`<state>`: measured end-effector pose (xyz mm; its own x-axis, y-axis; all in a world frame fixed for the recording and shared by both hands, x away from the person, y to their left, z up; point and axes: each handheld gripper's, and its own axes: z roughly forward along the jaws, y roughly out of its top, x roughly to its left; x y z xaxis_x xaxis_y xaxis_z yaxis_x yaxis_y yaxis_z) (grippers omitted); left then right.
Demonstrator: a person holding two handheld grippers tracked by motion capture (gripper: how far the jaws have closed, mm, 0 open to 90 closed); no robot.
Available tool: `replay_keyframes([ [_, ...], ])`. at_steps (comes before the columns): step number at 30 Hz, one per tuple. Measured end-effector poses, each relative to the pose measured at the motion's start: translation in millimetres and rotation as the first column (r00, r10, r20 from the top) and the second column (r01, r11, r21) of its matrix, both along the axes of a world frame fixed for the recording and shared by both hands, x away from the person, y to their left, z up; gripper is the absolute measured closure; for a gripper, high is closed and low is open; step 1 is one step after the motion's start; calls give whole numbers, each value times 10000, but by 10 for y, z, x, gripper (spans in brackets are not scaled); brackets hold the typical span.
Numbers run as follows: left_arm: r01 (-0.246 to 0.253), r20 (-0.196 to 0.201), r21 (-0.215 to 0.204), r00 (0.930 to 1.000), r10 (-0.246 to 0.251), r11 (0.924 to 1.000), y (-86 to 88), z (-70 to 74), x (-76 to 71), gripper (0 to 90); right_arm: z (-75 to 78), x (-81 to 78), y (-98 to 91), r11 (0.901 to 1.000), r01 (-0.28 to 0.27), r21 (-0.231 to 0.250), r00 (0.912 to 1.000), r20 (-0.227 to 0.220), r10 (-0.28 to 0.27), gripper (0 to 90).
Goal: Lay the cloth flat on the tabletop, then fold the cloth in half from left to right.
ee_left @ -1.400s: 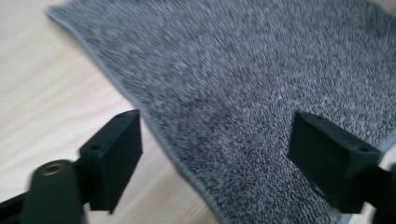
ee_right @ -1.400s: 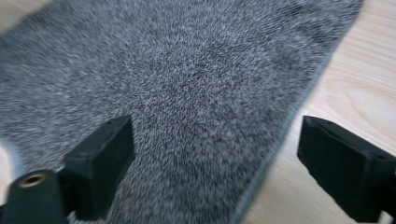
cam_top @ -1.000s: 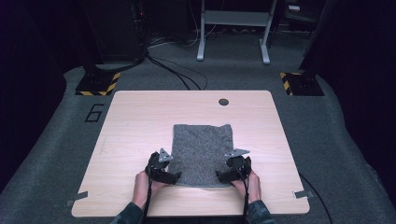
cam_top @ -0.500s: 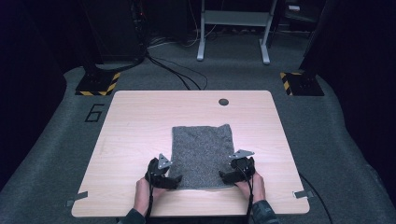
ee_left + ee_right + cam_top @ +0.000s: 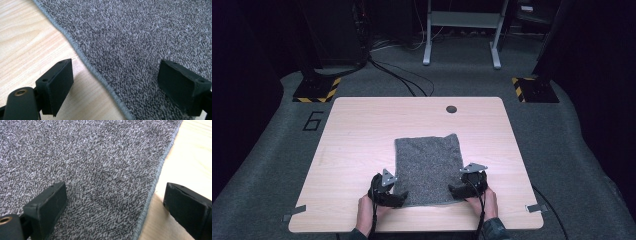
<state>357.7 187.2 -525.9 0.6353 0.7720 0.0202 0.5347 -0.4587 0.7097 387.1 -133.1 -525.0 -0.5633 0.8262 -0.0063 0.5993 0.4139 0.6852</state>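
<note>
Plainly, both claws stand wide apart and grip nothing: the left claw [image 5: 113, 86] straddles the stitched left edge of the grey towel [image 5: 140, 42], one jaw over bare wood and the other over the pile, while the right claw [image 5: 113, 207] mirrors it across the right edge of the towel [image 5: 82, 165], one jaw over the cloth and the other over the wood. That pose looks chosen so that each claw could close on a hem near a corner, which is what lifting or folding a flat cloth would call for; whether the pads touch the fabric I cannot tell. Seen from the high view, the left claw [image 5: 399, 197] and right claw [image 5: 454, 190] sit at the two near corners of the towel [image 5: 428, 162], with the person's hands behind them at the near rim of the worktop [image 5: 357, 135]. The towel lies flat and roughly square to the worktop, nearer the person than the middle, well short of the small dark round hole [image 5: 451, 109] by the far edge. Its flat, smooth lie suggests a fold is about to begin, not yet made.
</note>
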Motion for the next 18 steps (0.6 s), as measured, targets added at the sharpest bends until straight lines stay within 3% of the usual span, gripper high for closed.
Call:
replay_keyframes([
  [7, 227, -50, -454, 9997, -229, 9987, 18, 40, -37, 124, 16, -35, 1, 9999, 110, -68, 9998, -178, -111, 44],
  [8, 114, 47, -747, 9999, -111, 9971, 60, 109, -7, 121, 33, -50, -2, 9999, 148, 66, 9998, -103, -148, 43],
  [9, 114, 47, -747, 9999, -111, 9971, 60, 109, -7, 118, 49, -56, -11, 9997, 100, 215, 9999, -18, -99, 46],
  [12, -111, 113, -1176, 9999, 125, 9930, 176, 225, 122, 117, 154, -94, 10, 9993, -51, 359, 9997, 220, 43, 56],
  [17, -326, 94, -1134, 9994, 339, 9930, 248, 315, 308, 119, 300, -144, 167, 9979, -355, 550, 9989, 321, 337, 64],
  [18, -390, 102, -1344, 9991, 407, 9902, 302, 367, 423, 120, 362, -168, 243, 9959, -498, 755, 9974, 549, 457, 73],
])
